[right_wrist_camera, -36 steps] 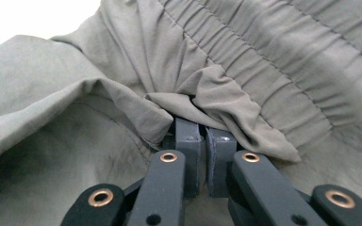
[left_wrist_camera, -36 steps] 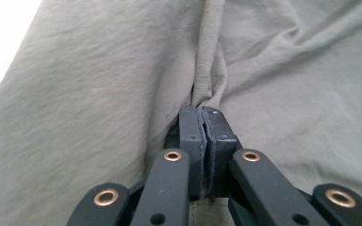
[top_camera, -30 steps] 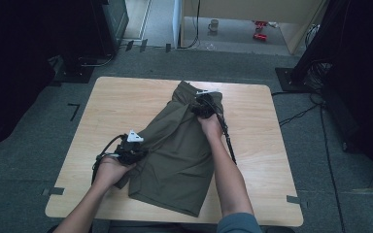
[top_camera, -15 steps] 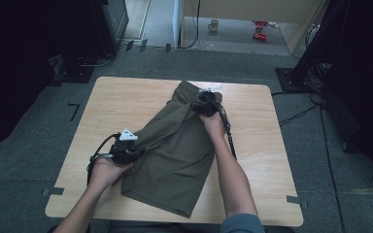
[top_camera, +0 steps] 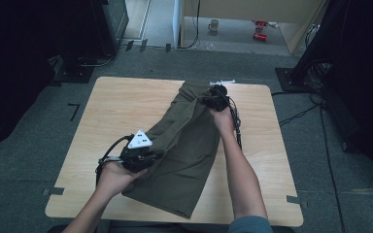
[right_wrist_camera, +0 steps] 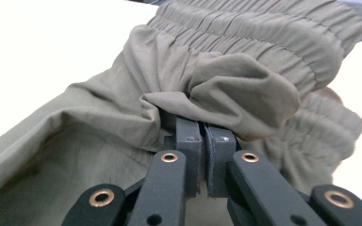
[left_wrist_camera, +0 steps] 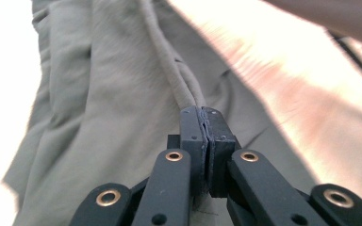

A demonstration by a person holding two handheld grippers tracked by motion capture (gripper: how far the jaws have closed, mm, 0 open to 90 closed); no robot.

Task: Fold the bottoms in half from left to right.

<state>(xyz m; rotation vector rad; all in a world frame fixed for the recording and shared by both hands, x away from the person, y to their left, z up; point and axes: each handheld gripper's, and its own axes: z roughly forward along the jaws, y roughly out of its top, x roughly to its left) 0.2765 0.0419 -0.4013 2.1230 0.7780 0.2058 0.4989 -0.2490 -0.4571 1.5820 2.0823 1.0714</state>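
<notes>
A pair of olive-green shorts lies lengthwise on the wooden table, waistband at the far end. My left gripper is shut on a hem fold at the garment's left edge and holds it off the table. In the left gripper view that fold runs up out of the pinched jaws of the left gripper. My right gripper is shut on the gathered elastic waistband at the far end. The right gripper view shows the waistband bunched over the closed tips of the right gripper.
A small white object lies at the table's far edge behind the waistband. Black cables trail along the right forearm. Bare wood lies left of the shorts. Dark equipment stands and floor cables surround the table.
Both grippers have risen with the fabric in them. The left one moved toward the near left and pulled the left edge up and taut, so the shorts now look narrower.
</notes>
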